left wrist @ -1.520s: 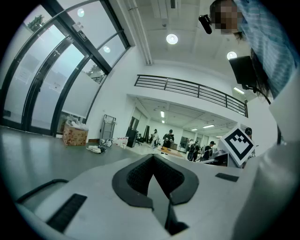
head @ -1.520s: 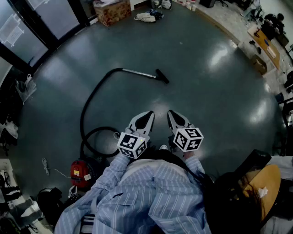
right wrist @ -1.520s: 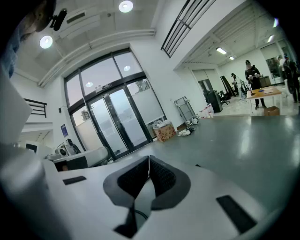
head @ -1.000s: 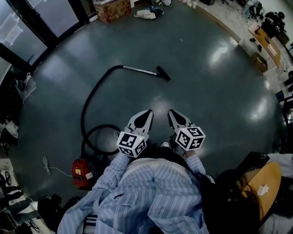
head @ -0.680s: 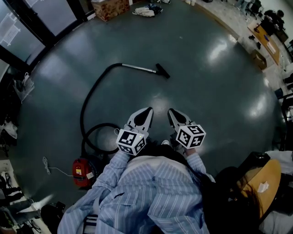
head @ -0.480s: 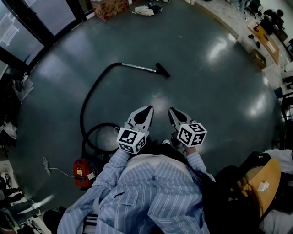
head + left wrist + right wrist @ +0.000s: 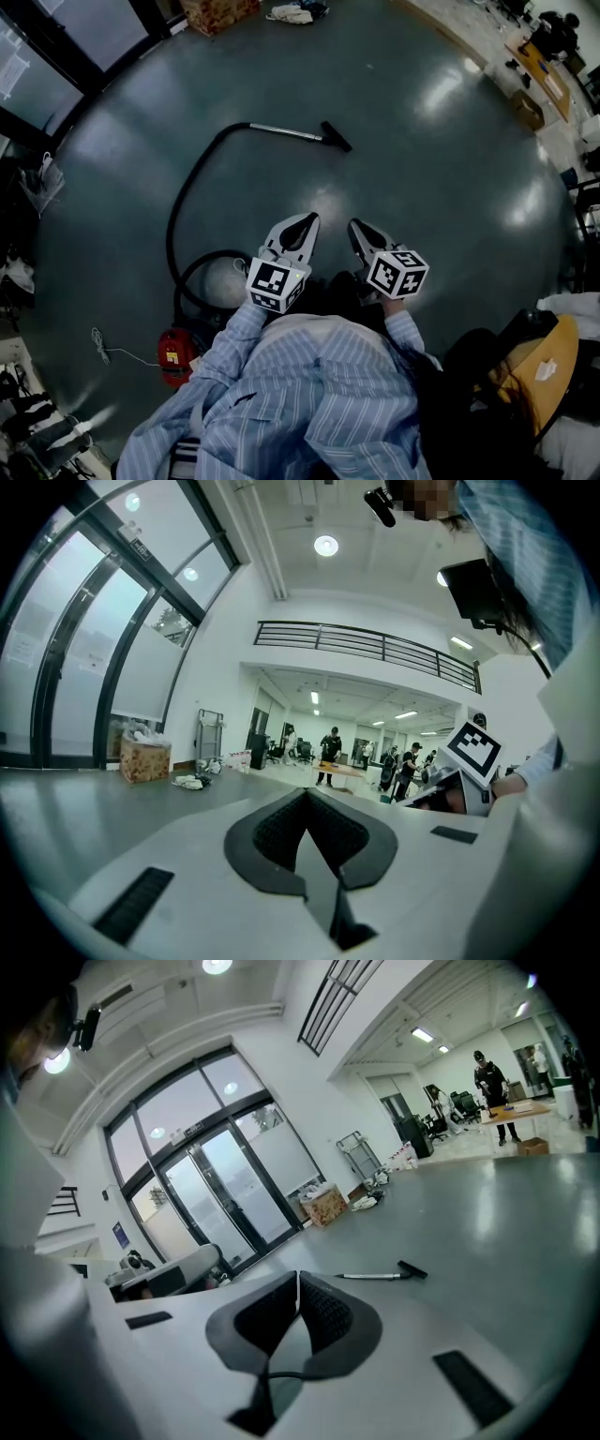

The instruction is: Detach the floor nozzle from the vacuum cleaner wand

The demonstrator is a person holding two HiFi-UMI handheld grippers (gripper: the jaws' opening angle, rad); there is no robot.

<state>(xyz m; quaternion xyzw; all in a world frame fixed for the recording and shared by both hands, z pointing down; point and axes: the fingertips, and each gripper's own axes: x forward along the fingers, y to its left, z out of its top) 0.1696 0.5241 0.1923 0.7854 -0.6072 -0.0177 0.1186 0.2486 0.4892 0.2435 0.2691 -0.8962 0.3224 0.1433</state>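
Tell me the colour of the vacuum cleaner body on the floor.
The vacuum cleaner body is red, clearest in the head view, at the end of the black hose.

Closed gripper [image 7: 298, 1276], nozzle [image 7: 412, 1270] perhaps attached

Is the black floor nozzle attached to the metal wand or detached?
Attached: the black floor nozzle sits on the end of the silver metal wand.

You held both arms forward in front of your chest, striped sleeves [image 7: 228, 349] bent at the elbows. The left tool [image 7: 307, 219] and right tool [image 7: 356, 226] sat side by side, slightly apart, tips pointing away from you. Each tool's jaws were pressed together at the tips, with nothing gripped between them.
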